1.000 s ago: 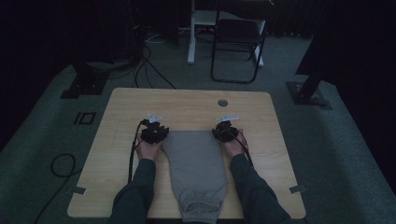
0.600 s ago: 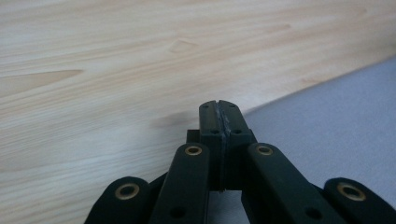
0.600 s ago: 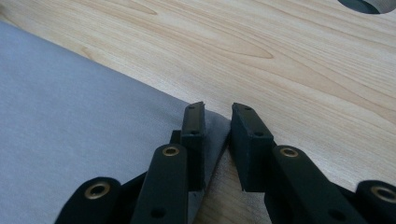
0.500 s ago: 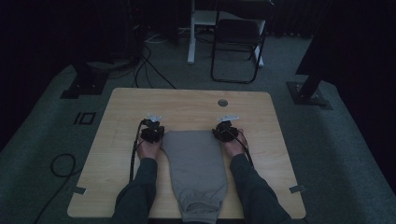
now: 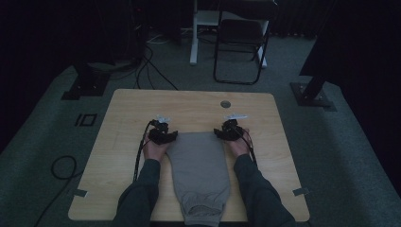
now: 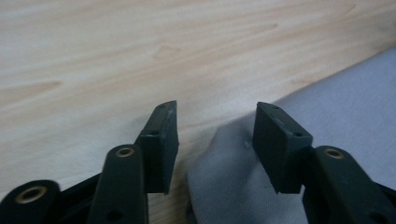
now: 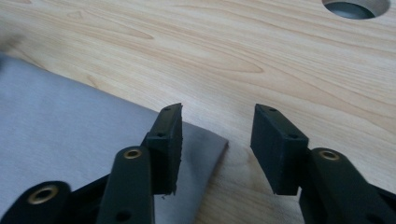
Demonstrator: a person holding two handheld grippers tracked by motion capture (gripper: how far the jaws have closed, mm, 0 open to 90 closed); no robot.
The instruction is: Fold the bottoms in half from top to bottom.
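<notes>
At the far corners of the grey trousers (image 5: 198, 165), I have the left gripper (image 6: 215, 133) and right gripper (image 7: 215, 137) spread, each astride a corner, so closing on the cloth seems next.

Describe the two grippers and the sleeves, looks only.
Both grippers, left and right, are black, each topped by a pale three-cornered plate. Up close, the left fingers and right fingers are flat, matte black rectangular pads with small holes, on black arms with brass-coloured eyelets. A black cable trails from the left one. The sleeves are dark grey-green.
</notes>
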